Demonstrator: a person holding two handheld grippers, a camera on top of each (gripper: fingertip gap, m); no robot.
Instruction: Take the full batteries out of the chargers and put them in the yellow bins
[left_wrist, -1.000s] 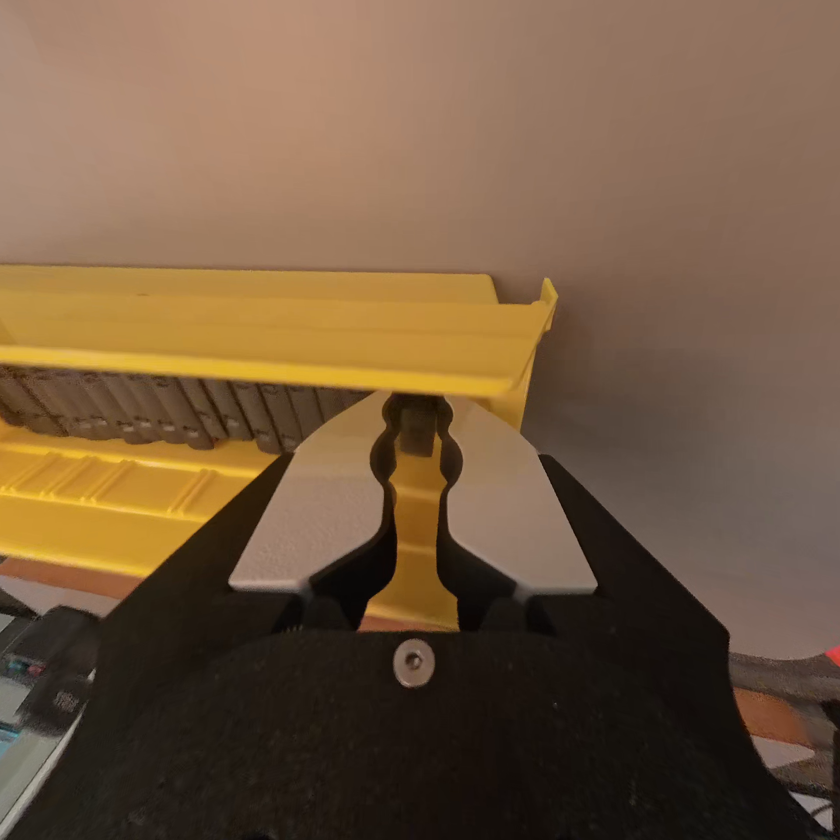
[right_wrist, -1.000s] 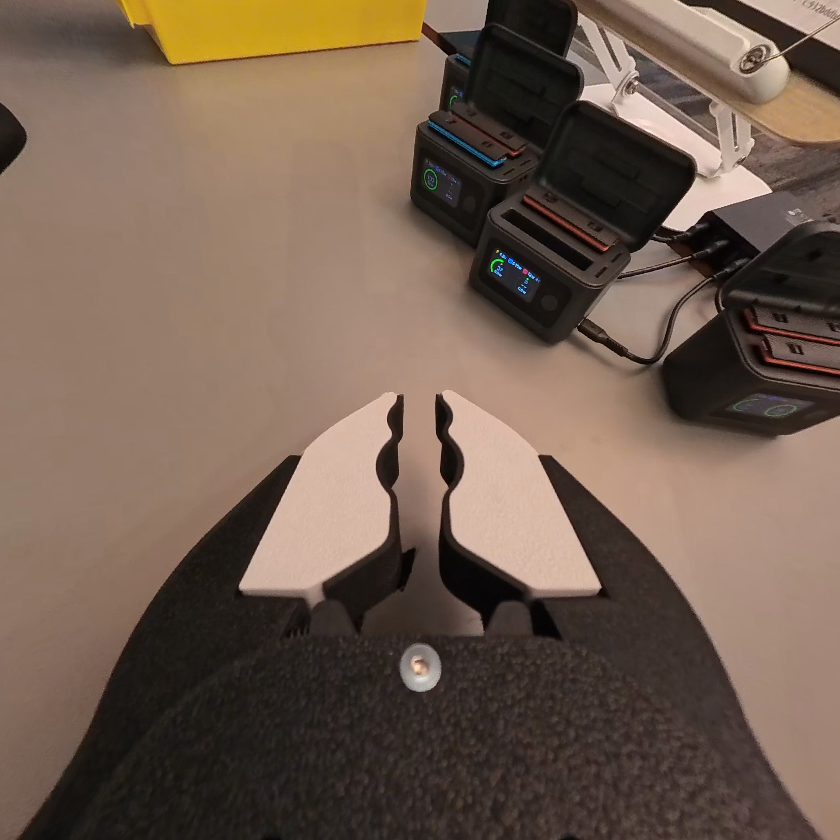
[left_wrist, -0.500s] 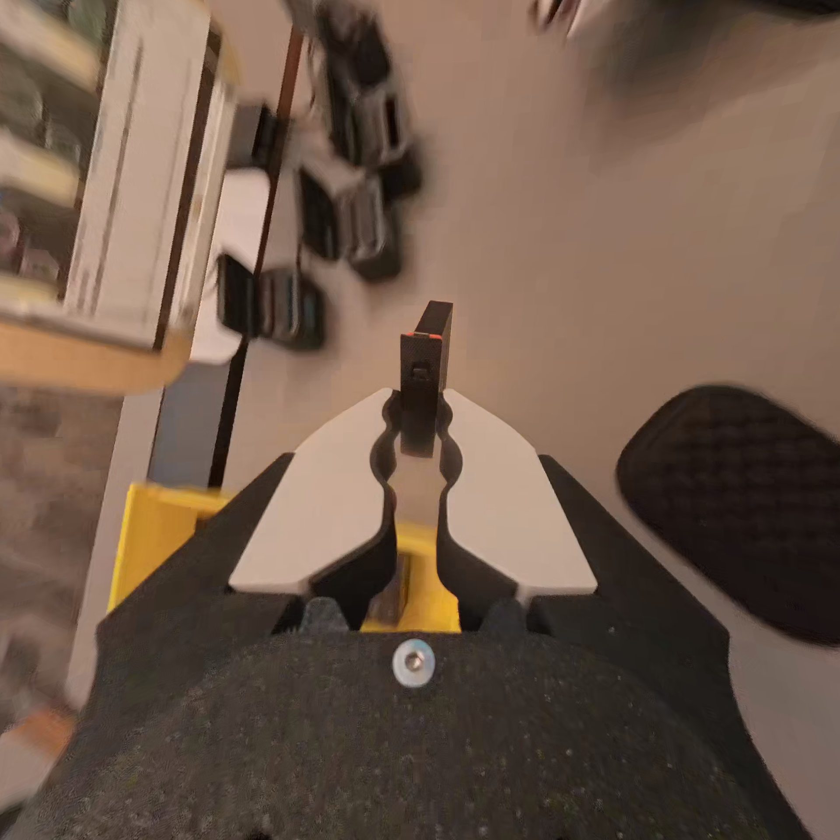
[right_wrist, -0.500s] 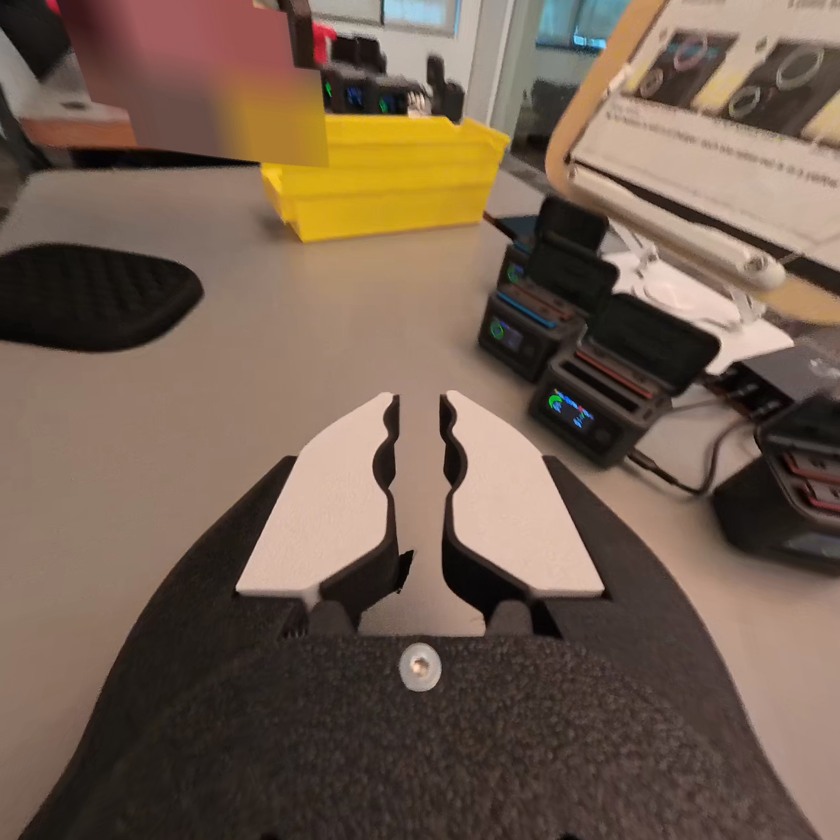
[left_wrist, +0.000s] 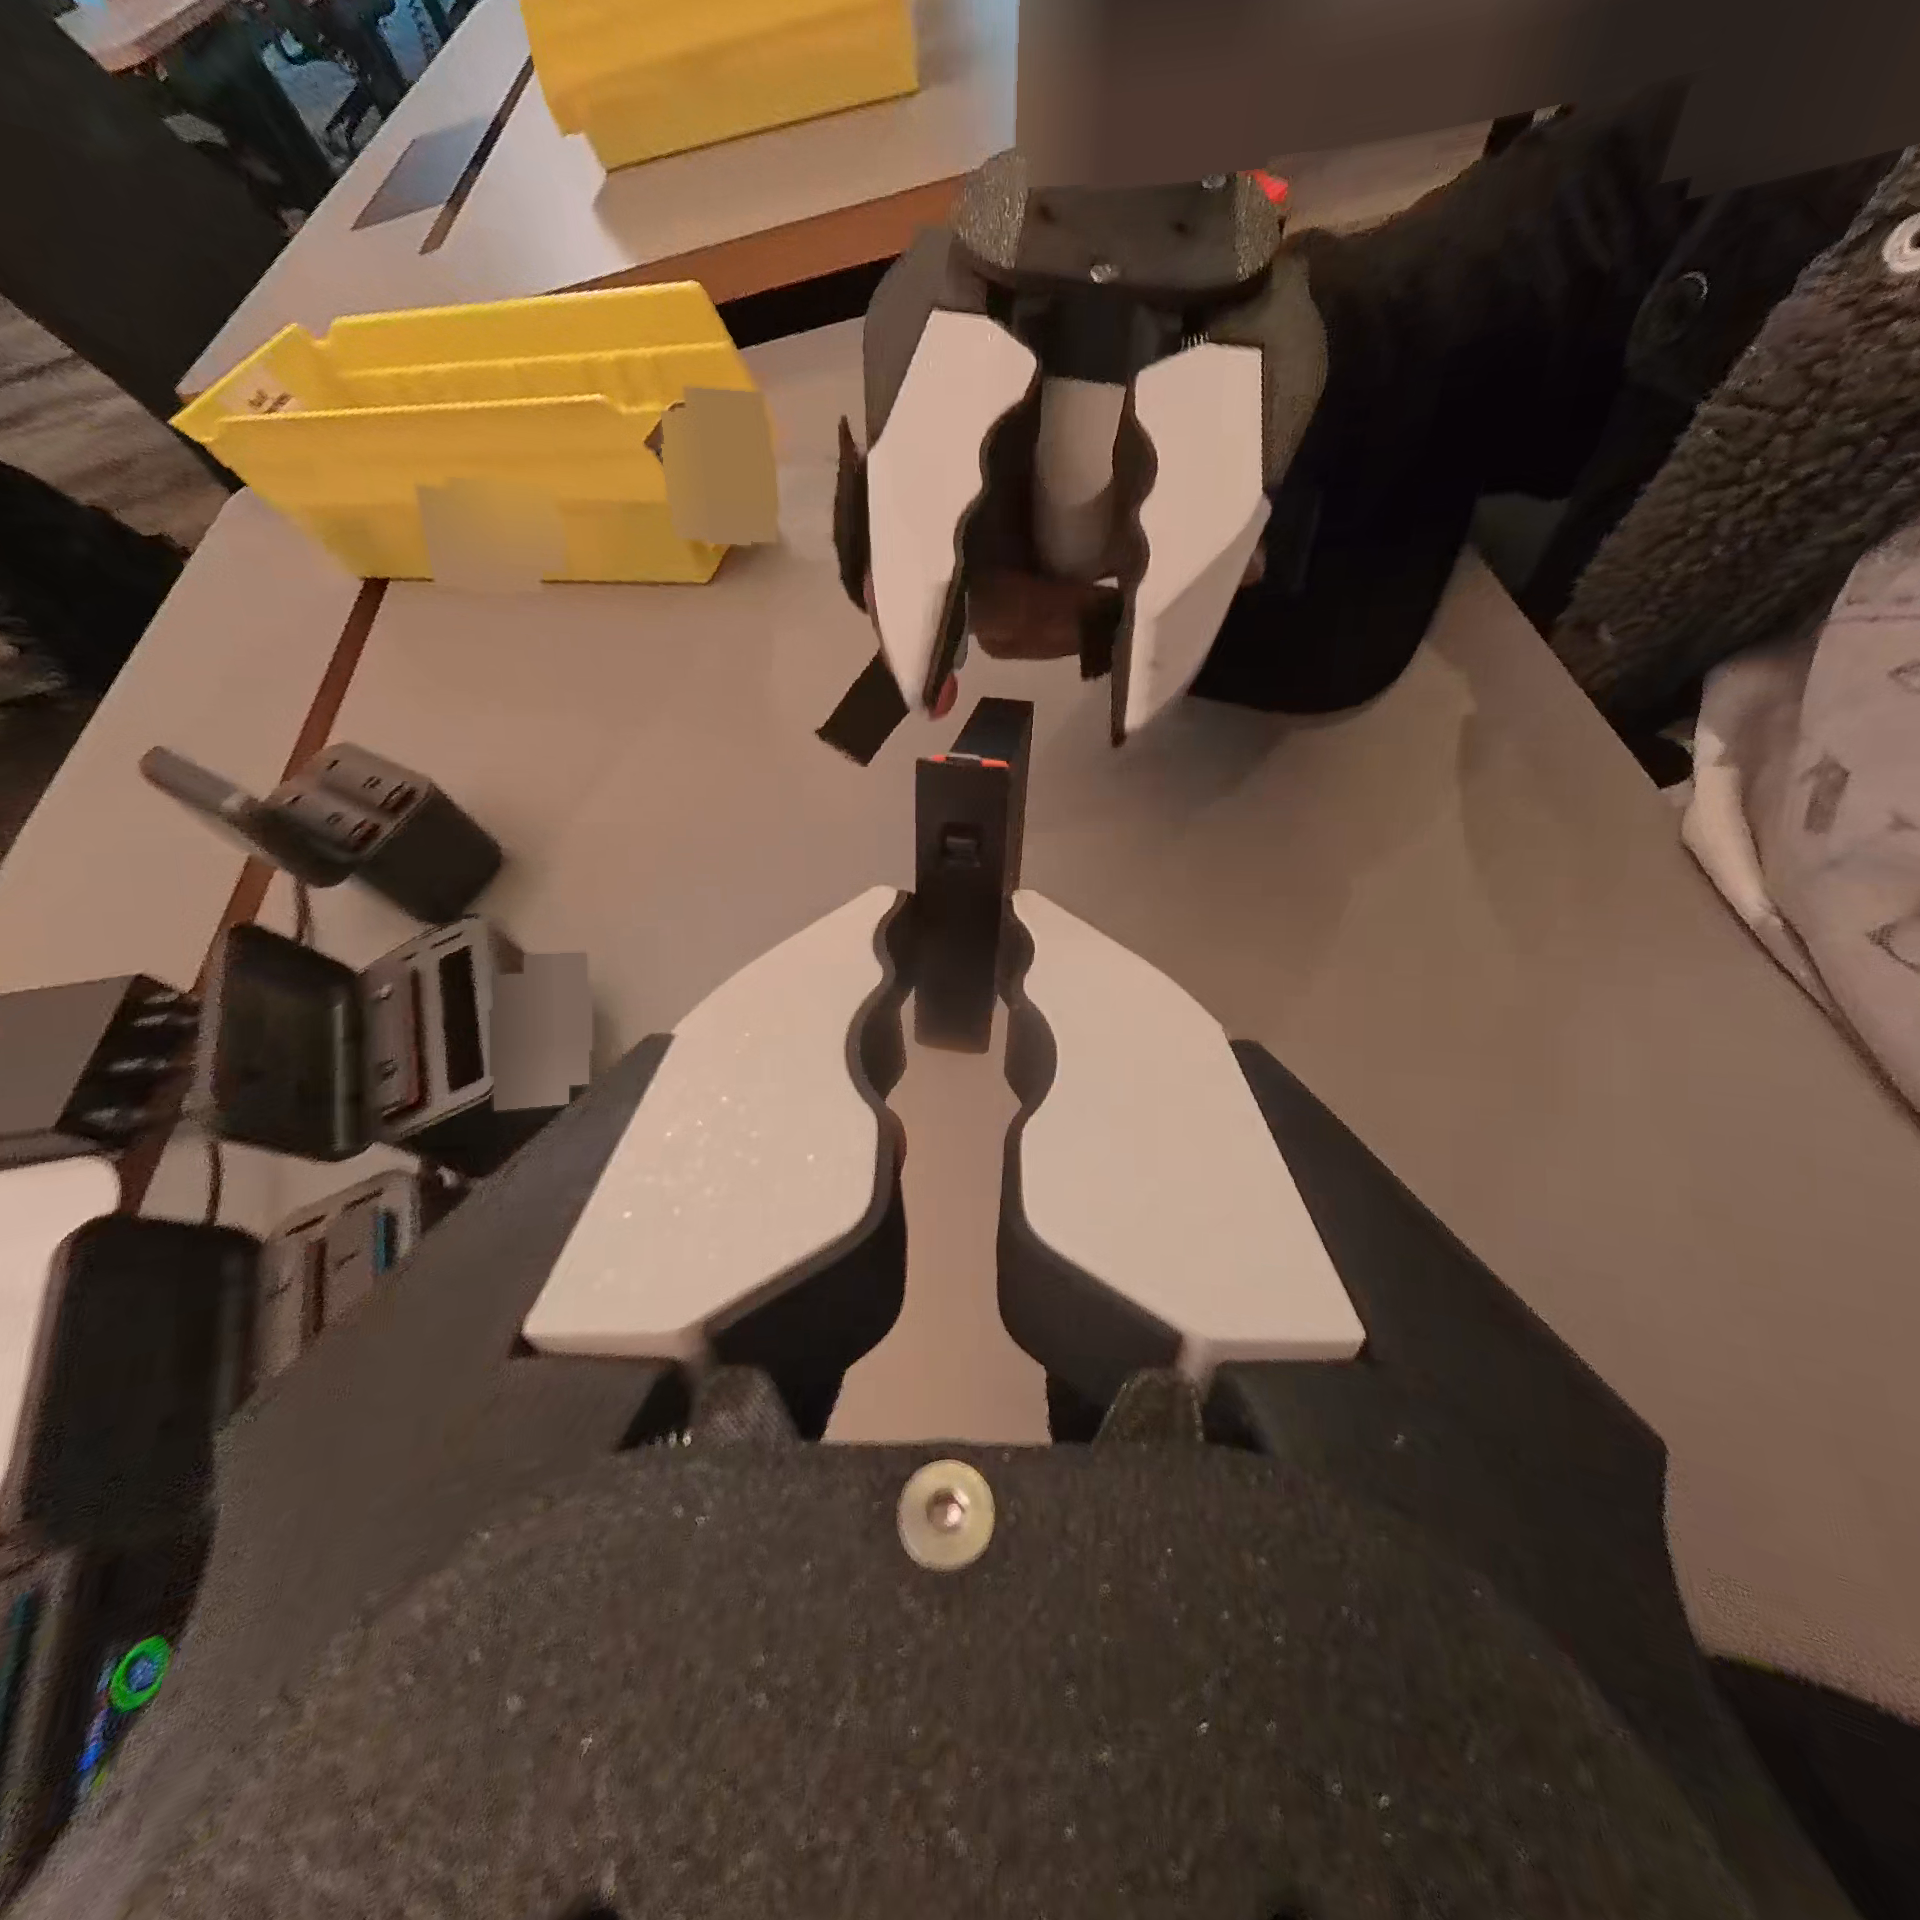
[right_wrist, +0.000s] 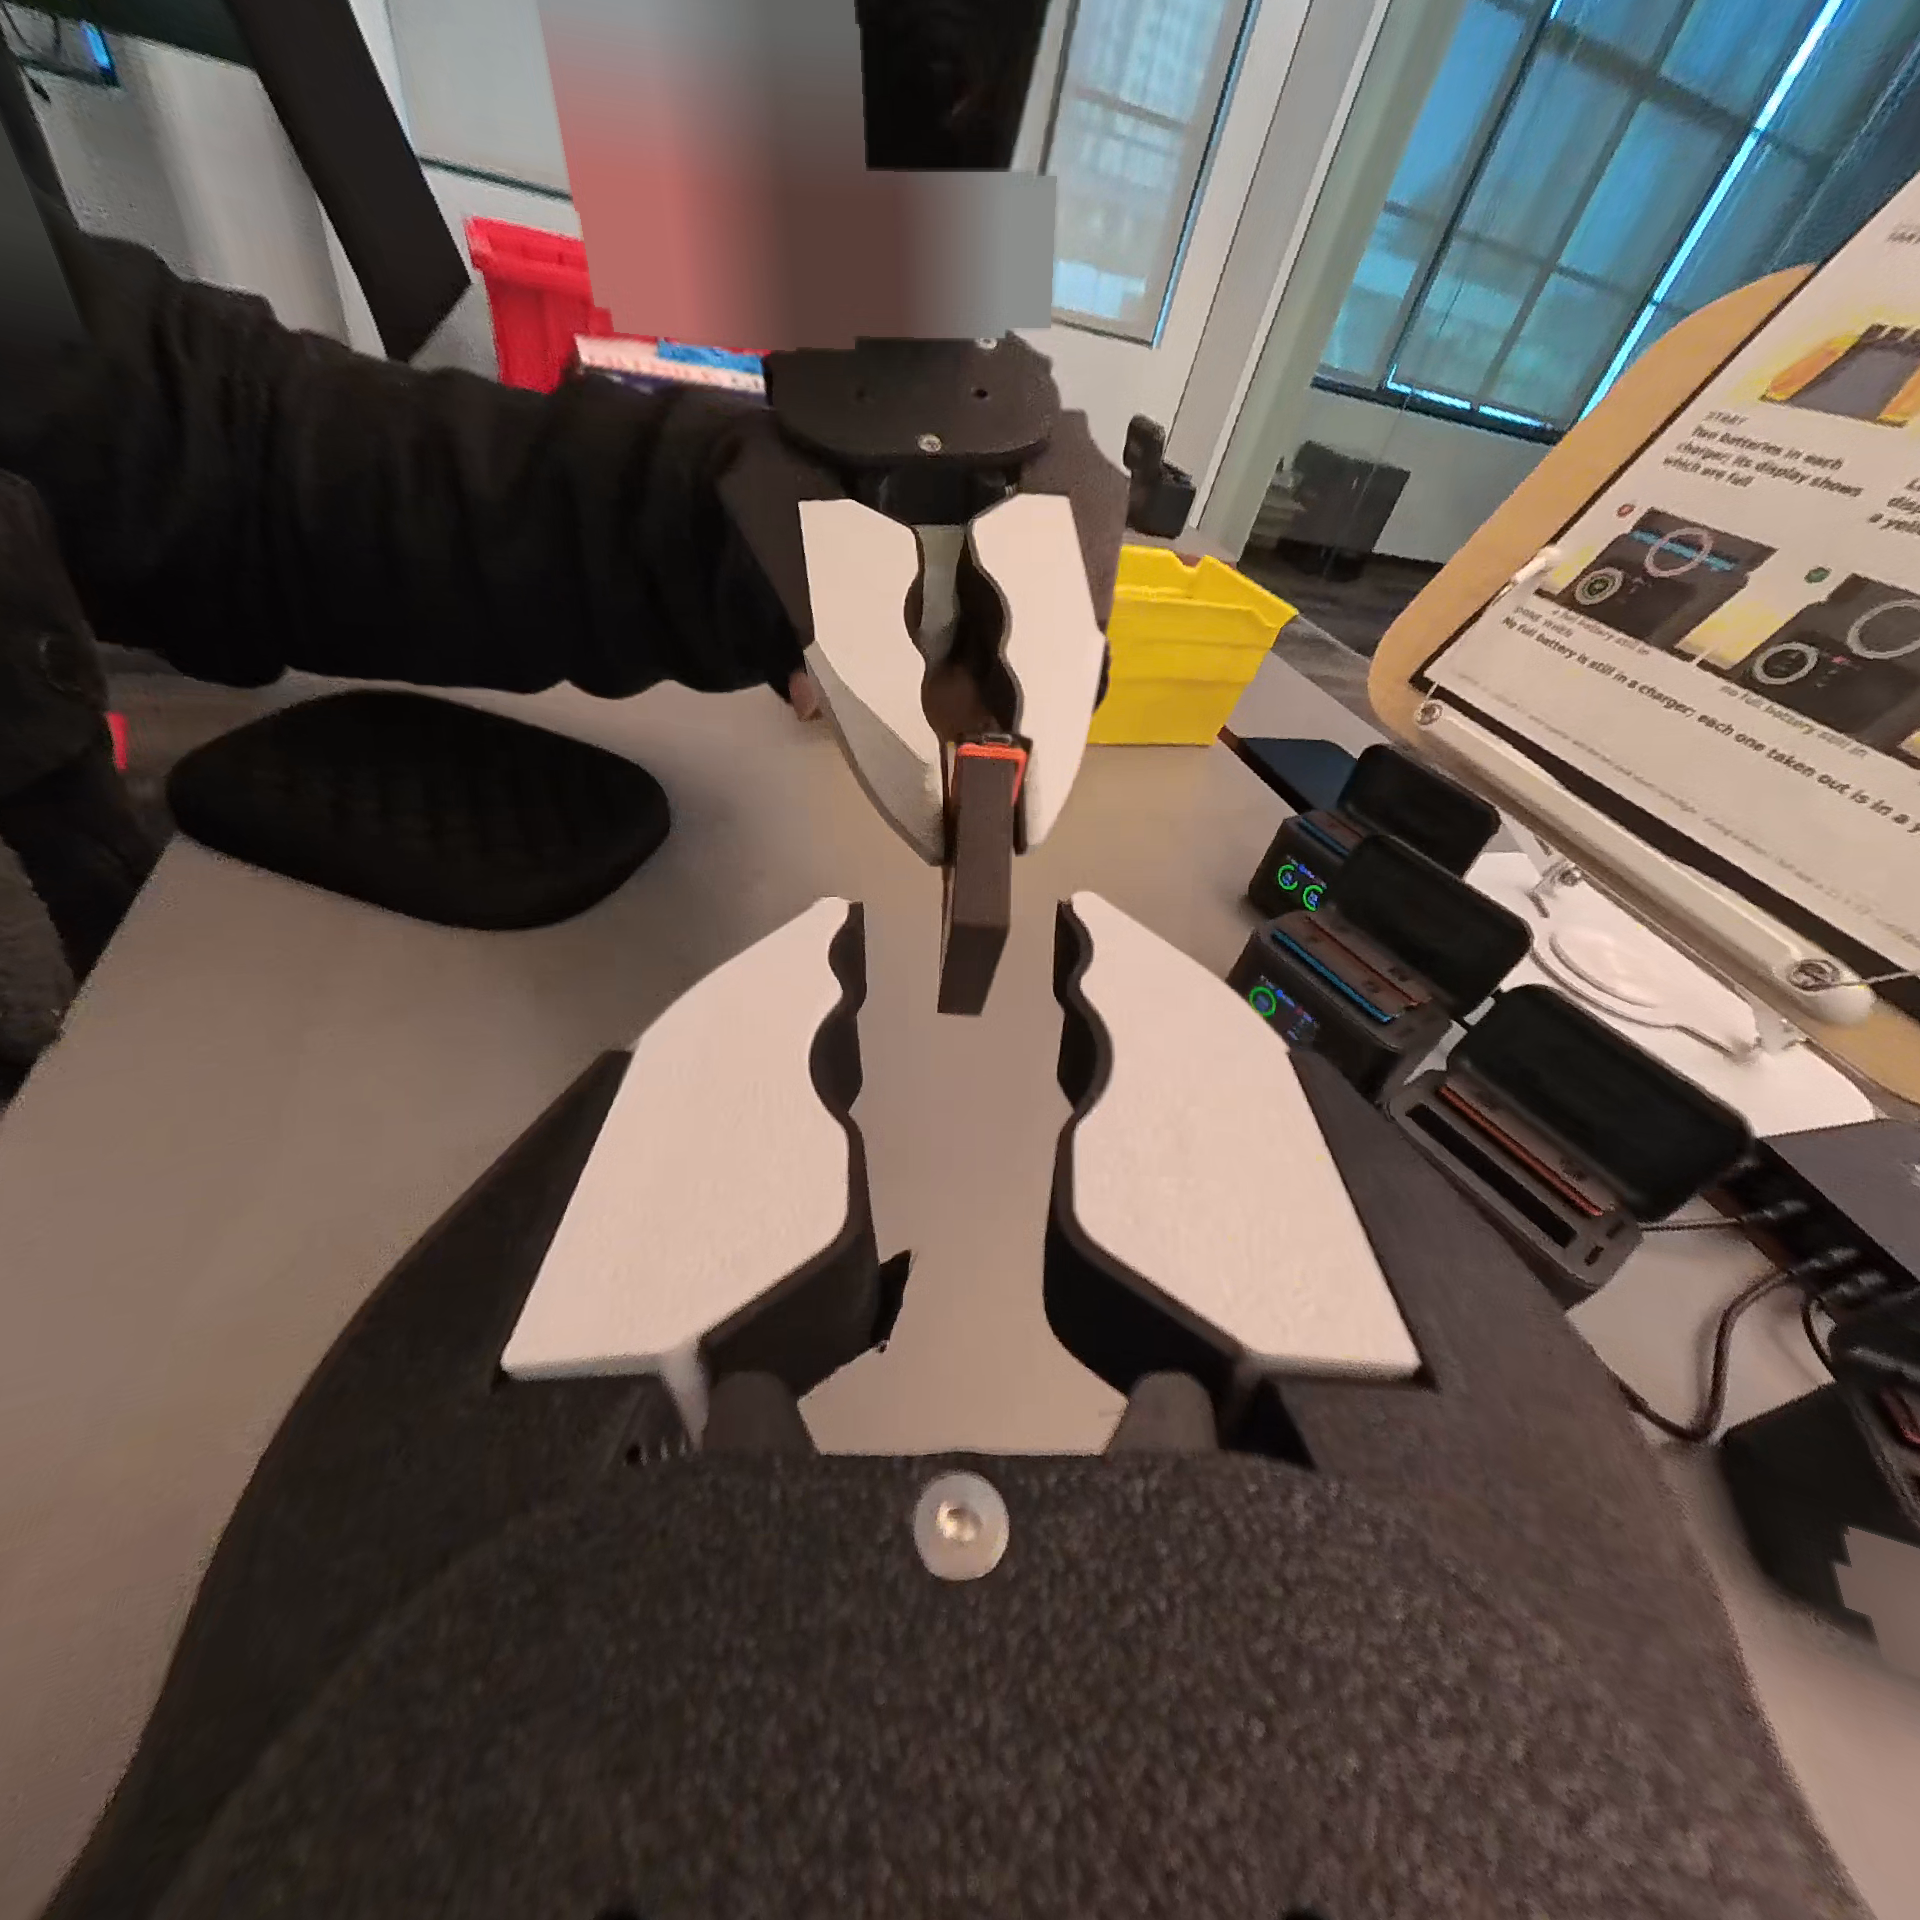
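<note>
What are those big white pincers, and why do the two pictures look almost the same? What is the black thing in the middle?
They are hand-held grabbers; a person holds one in each hand. Each carries a camera looking along its fingers, so each picture shows its own grabber below and the other one facing it. The left gripper pinches a battery, a flat black block with an orange end. The right gripper is open, its fingers on either side of the battery's free end. On the grey table sit yellow bins and black chargers with lids up.
</note>
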